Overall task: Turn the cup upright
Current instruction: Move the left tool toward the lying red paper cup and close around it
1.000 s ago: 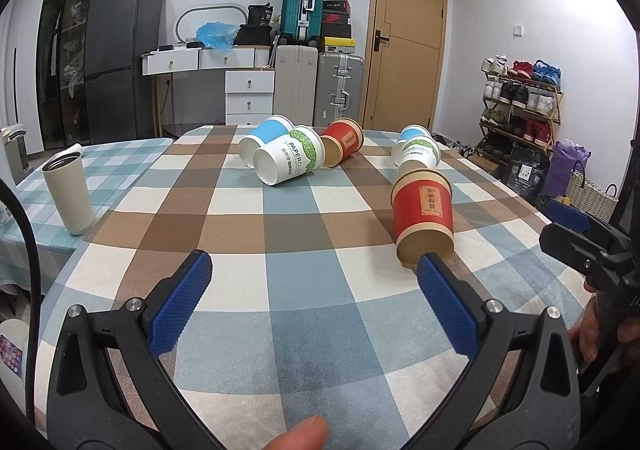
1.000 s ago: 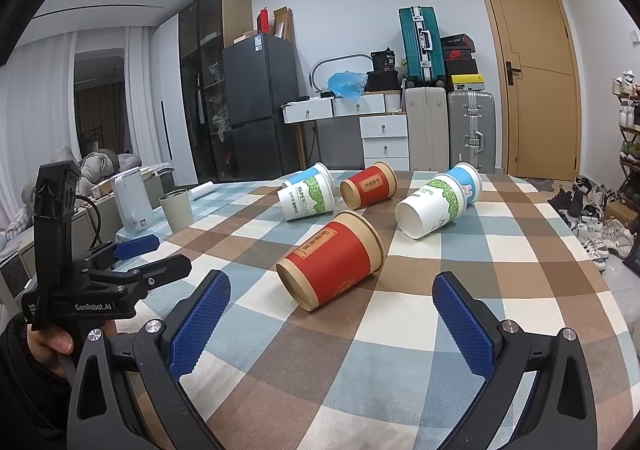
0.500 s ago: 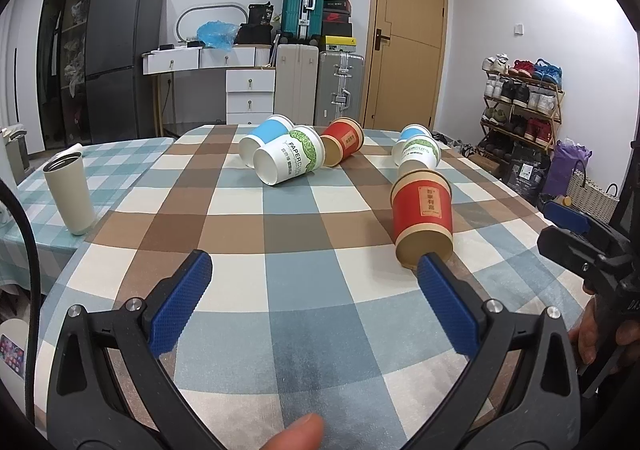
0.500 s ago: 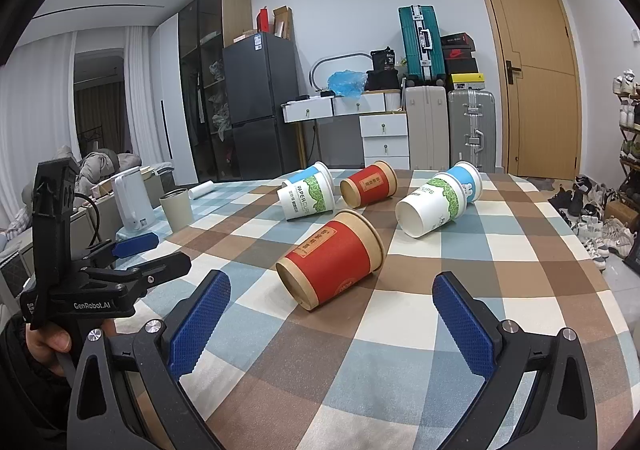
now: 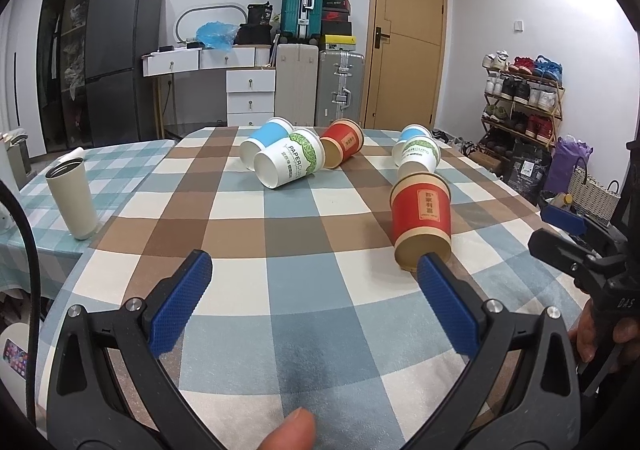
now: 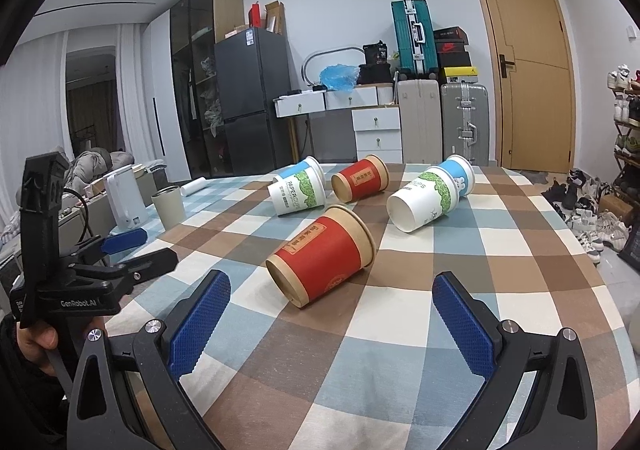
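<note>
Several paper cups lie on their sides on a checked tablecloth (image 5: 280, 290). The nearest red cup (image 5: 422, 221) lies with its base toward me; in the right wrist view this red cup (image 6: 324, 256) lies just beyond the fingers. My left gripper (image 5: 314, 278) is open and empty, its right fingertip close to the red cup's base. My right gripper (image 6: 330, 300) is open and empty, low over the cloth. A green-and-white cup (image 5: 290, 163), a blue cup (image 5: 266, 137), a second red cup (image 5: 342, 141) and another green-and-white cup (image 5: 418, 155) lie farther back.
A beige tumbler (image 5: 72, 201) stands upright on the adjoining table at left. A white kettle (image 6: 124, 197) stands behind it. The right gripper shows at the right edge of the left wrist view (image 5: 576, 250). Suitcases, drawers, a fridge and a shoe rack stand beyond the table.
Both grippers have barely moved. The right gripper has sunk slightly lower in the left wrist view. The cups have not moved.
</note>
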`<move>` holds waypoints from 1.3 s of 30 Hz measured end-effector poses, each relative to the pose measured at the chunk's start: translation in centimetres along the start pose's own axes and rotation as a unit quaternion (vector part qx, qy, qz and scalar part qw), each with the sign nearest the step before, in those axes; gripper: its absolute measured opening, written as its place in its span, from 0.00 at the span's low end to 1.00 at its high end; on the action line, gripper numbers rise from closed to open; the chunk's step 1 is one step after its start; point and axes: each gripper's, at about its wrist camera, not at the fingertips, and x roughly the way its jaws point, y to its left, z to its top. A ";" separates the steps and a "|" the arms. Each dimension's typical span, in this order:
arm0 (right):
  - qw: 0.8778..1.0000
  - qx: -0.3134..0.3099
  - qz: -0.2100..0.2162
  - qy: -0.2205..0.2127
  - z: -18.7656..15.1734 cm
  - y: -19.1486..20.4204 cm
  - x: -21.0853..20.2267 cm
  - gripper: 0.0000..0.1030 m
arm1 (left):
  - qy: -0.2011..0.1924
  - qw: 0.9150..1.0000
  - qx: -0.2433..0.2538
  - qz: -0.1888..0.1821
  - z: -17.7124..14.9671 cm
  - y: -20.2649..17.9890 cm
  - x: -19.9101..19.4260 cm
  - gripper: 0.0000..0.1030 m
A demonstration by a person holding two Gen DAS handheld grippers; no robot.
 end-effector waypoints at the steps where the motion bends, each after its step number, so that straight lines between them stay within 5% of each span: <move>1: 1.000 0.004 -0.003 0.005 0.0 -0.1 0.1 1.00 | 0.000 1.000 -0.001 0.000 0.1 0.1 0.0 0.99; 34: 0.996 0.032 -0.069 0.045 1.1 -4.8 0.4 1.00 | 0.118 0.988 0.067 -0.078 2.7 -8.0 9.7 0.99; 39: 0.996 0.035 -0.071 0.043 1.2 -5.1 0.3 1.00 | 0.142 0.983 0.075 -0.083 2.8 -8.9 11.6 0.82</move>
